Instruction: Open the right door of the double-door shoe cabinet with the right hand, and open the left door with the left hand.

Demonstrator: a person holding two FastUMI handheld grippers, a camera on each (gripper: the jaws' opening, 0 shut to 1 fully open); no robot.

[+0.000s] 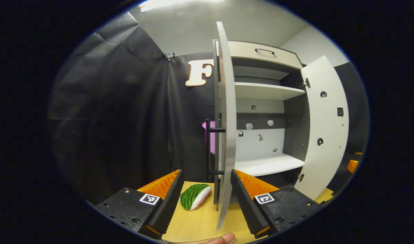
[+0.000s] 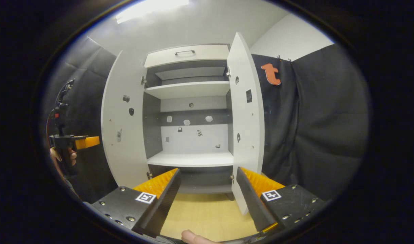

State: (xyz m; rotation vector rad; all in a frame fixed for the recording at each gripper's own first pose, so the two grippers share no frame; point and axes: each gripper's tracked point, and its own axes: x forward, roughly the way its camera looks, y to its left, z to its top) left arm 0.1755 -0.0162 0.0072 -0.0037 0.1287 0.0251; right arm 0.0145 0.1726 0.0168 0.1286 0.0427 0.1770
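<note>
The shoe cabinet (image 2: pixel 190 118) stands on the wooden table (image 2: pixel 207 217) with both of its doors swung out, so its white shelves and dark inner walls are open to see. In the right gripper view the right door (image 2: pixel 245 118) stands out from the cabinet on the right, edge toward the camera, and the left door (image 2: pixel 124 125) is turned wide on the other side. The right gripper (image 2: pixel 207 200) waits in front of the cabinet with its jaws spread and nothing between them. In the left gripper view the left door shows edge-on just in front of the left gripper (image 1: pixel 205 200), with the black bar handle (image 1: pixel 210 149) on its outer face. Its jaws are also released; the door's edge lies between them, but the fingers do not press it. A toy watermelon slice (image 1: pixel 195 196) lies on the table, near the cabinet's left side. I judge both openings done; it is left only to draw the grippers away.
</note>
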